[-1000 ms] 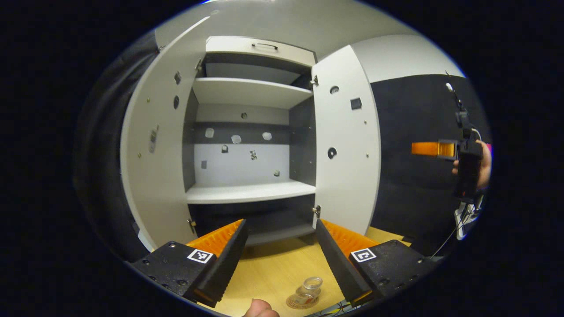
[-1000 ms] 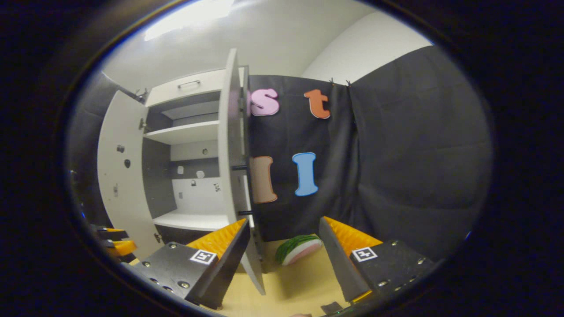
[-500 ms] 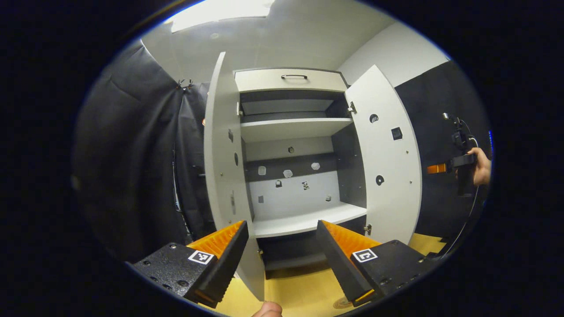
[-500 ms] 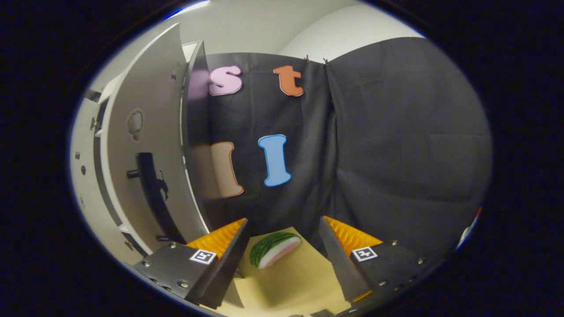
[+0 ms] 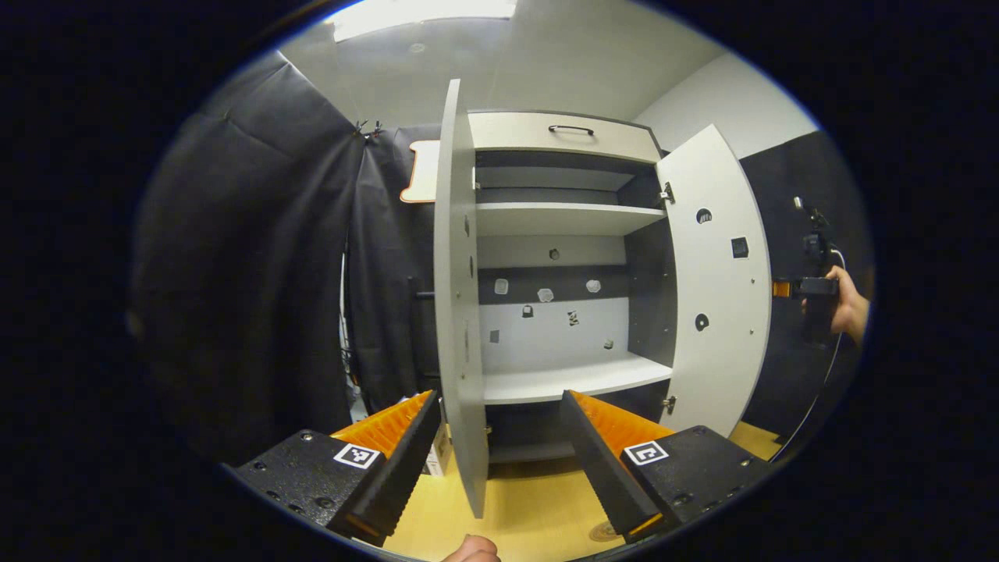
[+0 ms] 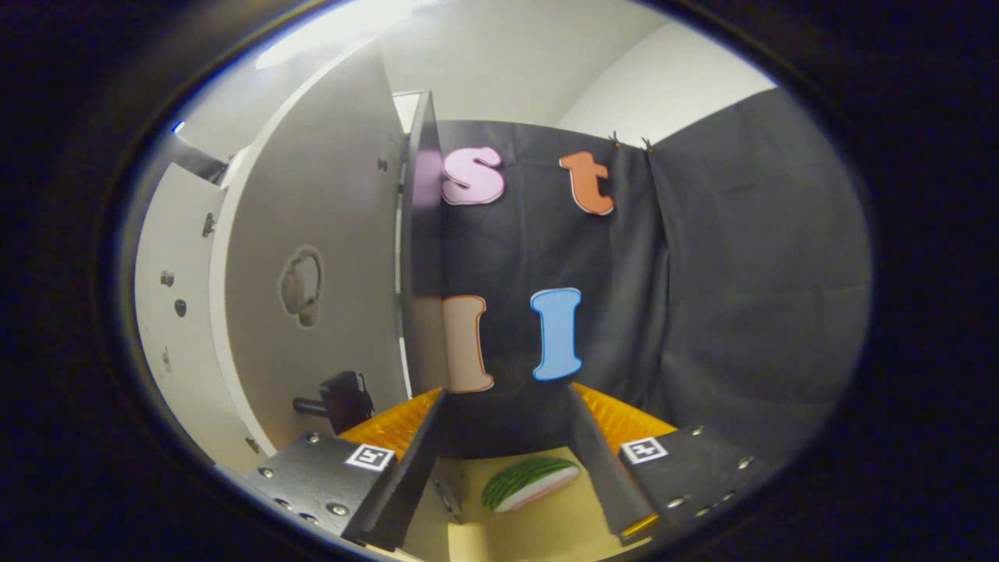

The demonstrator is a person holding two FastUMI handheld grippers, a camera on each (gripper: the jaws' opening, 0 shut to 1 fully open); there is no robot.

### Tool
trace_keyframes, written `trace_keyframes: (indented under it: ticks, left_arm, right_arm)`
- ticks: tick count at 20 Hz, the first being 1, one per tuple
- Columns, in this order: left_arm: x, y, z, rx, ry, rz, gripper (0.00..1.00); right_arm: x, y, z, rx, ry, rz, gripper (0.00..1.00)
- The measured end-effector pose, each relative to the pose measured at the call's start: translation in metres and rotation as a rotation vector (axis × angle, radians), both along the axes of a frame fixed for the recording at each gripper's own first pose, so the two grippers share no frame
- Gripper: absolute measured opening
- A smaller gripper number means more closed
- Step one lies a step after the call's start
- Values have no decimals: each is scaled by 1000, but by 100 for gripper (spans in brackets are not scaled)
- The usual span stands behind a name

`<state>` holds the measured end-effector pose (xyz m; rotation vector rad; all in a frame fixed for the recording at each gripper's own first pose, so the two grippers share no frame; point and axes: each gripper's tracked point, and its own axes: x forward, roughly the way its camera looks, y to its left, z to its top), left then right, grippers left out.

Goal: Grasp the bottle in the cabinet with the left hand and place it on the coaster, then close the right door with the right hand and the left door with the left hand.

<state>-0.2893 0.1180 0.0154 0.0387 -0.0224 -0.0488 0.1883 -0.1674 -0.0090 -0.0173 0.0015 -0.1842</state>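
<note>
While both cabinet doors stand open, the left gripper [image 5: 495, 449], jaws spread and empty, faces the left door [image 5: 460, 312] edge-on, the right gripper [image 6: 507, 453], also spread, sits beside the right door [image 6: 312, 281]; coaster [image 5: 602, 532] on table [image 5: 531, 499], bottle hidden.

Recording booth: black cloth walls [image 5: 257, 257], lone open cabinet [image 5: 562, 257] on wooden tabletop [image 5: 538, 499].

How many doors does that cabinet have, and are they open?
2, both open. In the left gripper view the left door stands edge-on just past the left gripper; the right door swings out on the cabinet's far side.
</note>
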Motion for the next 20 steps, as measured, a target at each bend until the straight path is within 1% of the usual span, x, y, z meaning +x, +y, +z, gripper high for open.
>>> trace_keyframes:
  ticks: [1, 3, 4, 5, 7, 8, 11, 12, 13, 14, 15, 16, 17, 19, 20]
  left_arm:
    - [-2, 10, 6, 16, -6, 28, 98]
    - [-10, 21, 10, 14, -3, 48, 99]
    - [-13, 27, 11, -1, 1, 55, 98]
    - [-14, 32, 9, -16, 11, 59, 98]
    - [-15, 44, 3, -44, 34, 82, 98]
    - [-15, 49, -1, -57, 47, 93, 98]
    - [-20, 57, -17, -72, 95, 106, 98]
    - [-21, 62, -20, -64, 102, 116, 98]
    - [-22, 67, -23, -56, 106, 124, 99]
    - [-22, 68, -26, -51, 113, 127, 99]
    - [-23, 70, -29, -52, 118, 134, 98]
    - [-22, 71, -34, -64, 127, 134, 98]
    - [-23, 70, -38, -81, 135, 128, 98]
    - [-20, 70, -39, -105, 136, 117, 98]
    - [-21, 72, -44, -106, 143, 119, 99]
  right_arm:
    - [-1, 7, 11, -31, -28, 0, 83]
    - [0, 27, 16, -71, -40, 27, 83]
    - [0, 39, 15, -56, -40, 46, 84]
    - [3, 50, 12, -33, -32, 68, 87]
    - [6, 69, 11, -18, -33, 99, 87]
    - [6, 76, 13, -25, -45, 102, 87]
    - [2, 83, 21, -81, -99, 72, 87]
    - [2, 83, 19, -81, -102, 65, 83]
    - [2, 84, 16, -64, -94, 60, 83]
    - [3, 82, 13, -42, -84, 56, 87]
    - [3, 81, 12, -19, -82, 54, 87]
    - [3, 81, 12, 3, -81, 51, 84]
    - [4, 80, 10, 20, -78, 46, 87]
    - [3, 80, 8, 37, -74, 37, 84]
    - [2, 80, 8, 35, -77, 37, 87]
